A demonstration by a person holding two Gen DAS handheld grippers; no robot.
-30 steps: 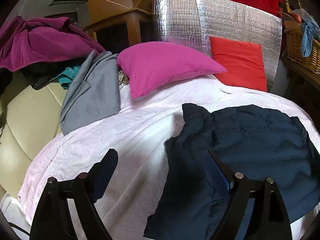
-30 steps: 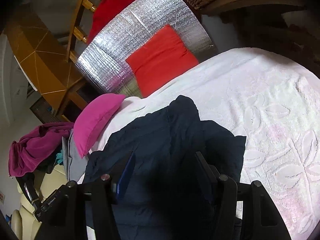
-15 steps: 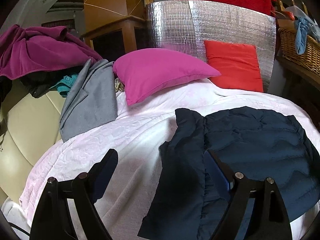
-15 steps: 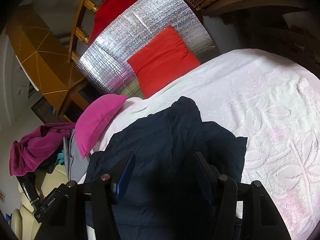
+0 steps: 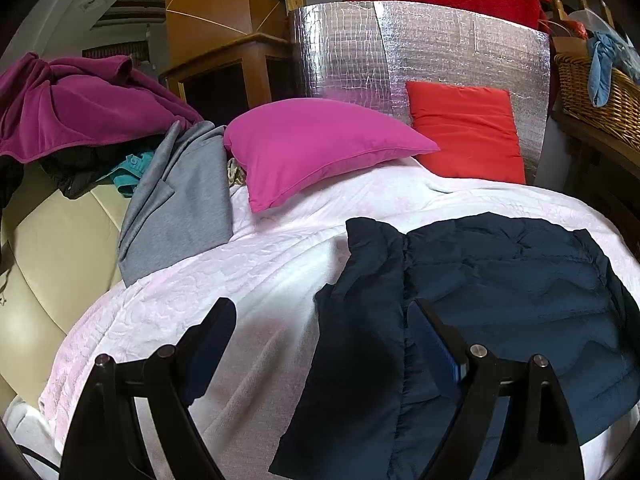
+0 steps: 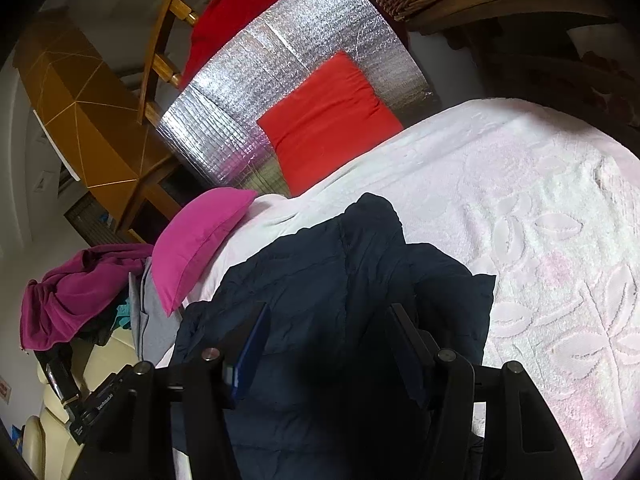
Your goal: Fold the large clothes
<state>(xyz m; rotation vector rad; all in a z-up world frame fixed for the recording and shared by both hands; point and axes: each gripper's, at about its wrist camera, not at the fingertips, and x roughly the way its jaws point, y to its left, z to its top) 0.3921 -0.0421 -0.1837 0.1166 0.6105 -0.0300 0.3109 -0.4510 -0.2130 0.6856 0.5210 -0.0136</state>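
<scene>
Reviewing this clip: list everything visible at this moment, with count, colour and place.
jacket: 1, navy, quilted, spread on the blanket
blanket: 1, white-pink, covering the bed
pillow: 1, magenta, at the head of the blanket
cushion: 1, red, against the foil panel
foil panel: 1, silver, behind the pillows
grey garment: 1, left edge of the blanket
purple garment: 1, on the clothes pile, left
basket: 1, wicker, far right
left tool: open, above the jacket's edge
right tool: open, over the jacket

bare blanket [image 5: 248, 280] left, pillows [image 5: 320, 148] behind
</scene>
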